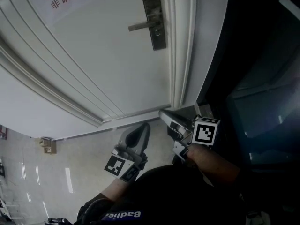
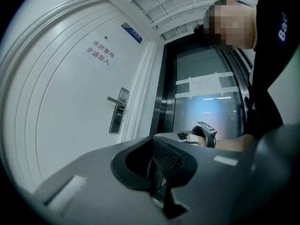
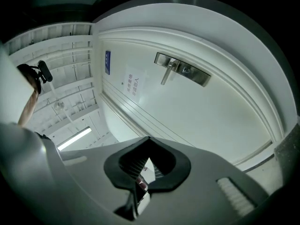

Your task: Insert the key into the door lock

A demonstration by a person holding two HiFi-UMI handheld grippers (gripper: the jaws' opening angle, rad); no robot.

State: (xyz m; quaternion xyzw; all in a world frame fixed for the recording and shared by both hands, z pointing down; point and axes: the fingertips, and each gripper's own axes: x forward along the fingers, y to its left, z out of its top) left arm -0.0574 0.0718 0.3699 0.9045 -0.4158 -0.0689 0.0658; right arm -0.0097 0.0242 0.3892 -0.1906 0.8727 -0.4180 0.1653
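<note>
Glossy pale floor [image 1: 79, 168] — one small tan object [image 1: 47, 146] on it.

A corridor, glass alongside
A glossy pale floor [image 1: 79, 163] streaked with reflections; dark glass panels [image 2: 206, 102] in black frames; a strip light [image 3: 74, 138] overhead.

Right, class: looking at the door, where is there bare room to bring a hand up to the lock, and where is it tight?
Free: the plain door panel left of and below the lock plate, under its lever. Tight: right of the plate, against the door frame.
</note>
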